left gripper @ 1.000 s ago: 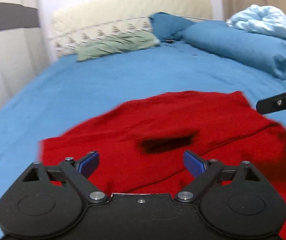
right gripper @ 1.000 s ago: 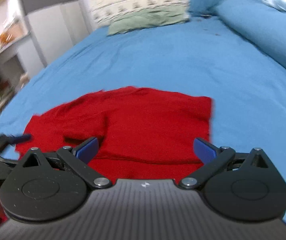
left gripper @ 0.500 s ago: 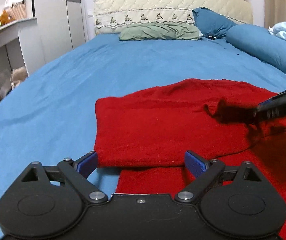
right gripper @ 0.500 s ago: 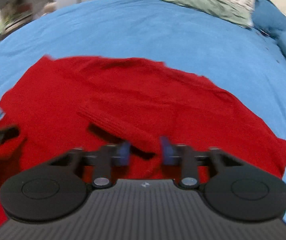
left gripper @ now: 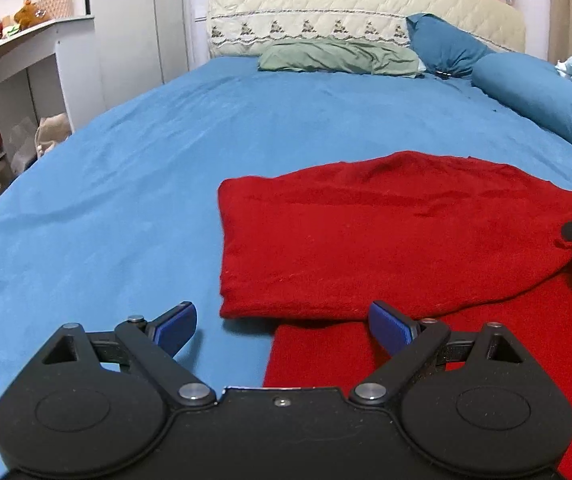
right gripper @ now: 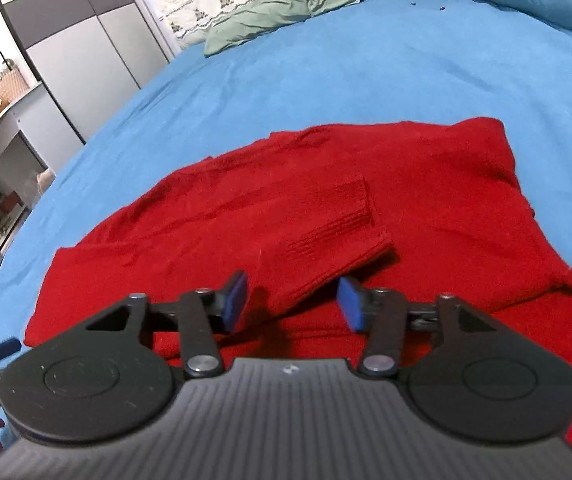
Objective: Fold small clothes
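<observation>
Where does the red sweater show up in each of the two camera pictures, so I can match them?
Left wrist view: the red sweater fills the lower right, ahead of the open left tongs.
Right wrist view: it fills the middle, with its cuff lying just beyond the open right tongs.
Shared landmark: the green pillow at the head of the blue bed.

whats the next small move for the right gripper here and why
Probably back the right gripper off and clear of the red sweater. Its jaws stand open with nothing between them, and the ribbed sleeve cuff already lies folded across the body, just beyond the fingertips, so that fold looks done.
</observation>
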`<state>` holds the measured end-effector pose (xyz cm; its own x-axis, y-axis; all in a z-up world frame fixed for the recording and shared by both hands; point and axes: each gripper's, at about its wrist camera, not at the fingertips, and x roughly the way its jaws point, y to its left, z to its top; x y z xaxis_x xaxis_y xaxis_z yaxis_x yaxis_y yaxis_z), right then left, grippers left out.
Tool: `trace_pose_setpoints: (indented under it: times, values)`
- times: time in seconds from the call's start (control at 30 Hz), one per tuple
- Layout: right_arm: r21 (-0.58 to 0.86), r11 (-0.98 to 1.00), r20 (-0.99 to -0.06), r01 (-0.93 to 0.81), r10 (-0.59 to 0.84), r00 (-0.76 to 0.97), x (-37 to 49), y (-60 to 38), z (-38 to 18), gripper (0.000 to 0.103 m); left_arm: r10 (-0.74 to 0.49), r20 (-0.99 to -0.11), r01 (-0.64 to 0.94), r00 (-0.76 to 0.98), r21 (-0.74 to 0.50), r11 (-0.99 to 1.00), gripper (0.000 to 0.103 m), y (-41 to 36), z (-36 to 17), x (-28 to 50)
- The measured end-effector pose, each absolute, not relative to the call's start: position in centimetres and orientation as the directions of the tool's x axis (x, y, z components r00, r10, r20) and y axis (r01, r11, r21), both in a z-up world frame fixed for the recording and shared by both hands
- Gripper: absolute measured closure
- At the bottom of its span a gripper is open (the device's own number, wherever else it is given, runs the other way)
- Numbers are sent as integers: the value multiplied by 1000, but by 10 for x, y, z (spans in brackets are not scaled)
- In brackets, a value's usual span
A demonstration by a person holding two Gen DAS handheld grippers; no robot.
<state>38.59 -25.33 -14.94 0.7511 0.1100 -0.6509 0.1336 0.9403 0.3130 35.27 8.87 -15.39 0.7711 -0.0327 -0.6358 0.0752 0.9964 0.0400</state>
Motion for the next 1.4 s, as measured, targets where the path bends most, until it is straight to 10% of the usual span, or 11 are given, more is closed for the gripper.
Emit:
trace_pose_setpoints:
  times: [0.13, 0.23, 0.5, 0.8, 1.07, 1.17, 1.27, 1.4]
  values:
    - [324, 929, -648, 179, 80, 757, 392, -257, -147, 40, -29, -649, 67, 760, 33, 997, 8, 93, -159, 354]
    - [258, 949, -673, 180, 43, 738, 406, -249, -145, 81, -31, -656, 76, 754, 40, 996, 8, 93, -162, 353]
    - [184, 974, -552, 132, -9, 833, 417, -269, -73, 83, 2, -622, 45, 783, 59, 997, 10, 89, -169, 368]
    - [134, 967, -544, 215, -110, 832, 418, -309, -61, 83, 13, -626, 16, 780, 41, 999, 59, 84, -165, 378]
    - [115, 962, -648, 249, -117, 752, 392, -312, -123, 82, -42, -646, 68, 762, 15, 998, 57, 85, -148, 355]
    - [79, 960, -674, 268, -146, 724, 378, -316, -135, 69, -105, -582, 134, 807, 7, 991, 22, 73, -128, 350]
    - [42, 967, -620, 252, -172, 765, 363, -309, -132, 7, -175, -557, 204, 812, -10, 979, 20, 56, -124, 359]
    - [46, 988, -527, 151, -104, 843, 360, -291, -127, 0, -224, -603, 234, 766, -63, 970, 21, 43, -145, 382]
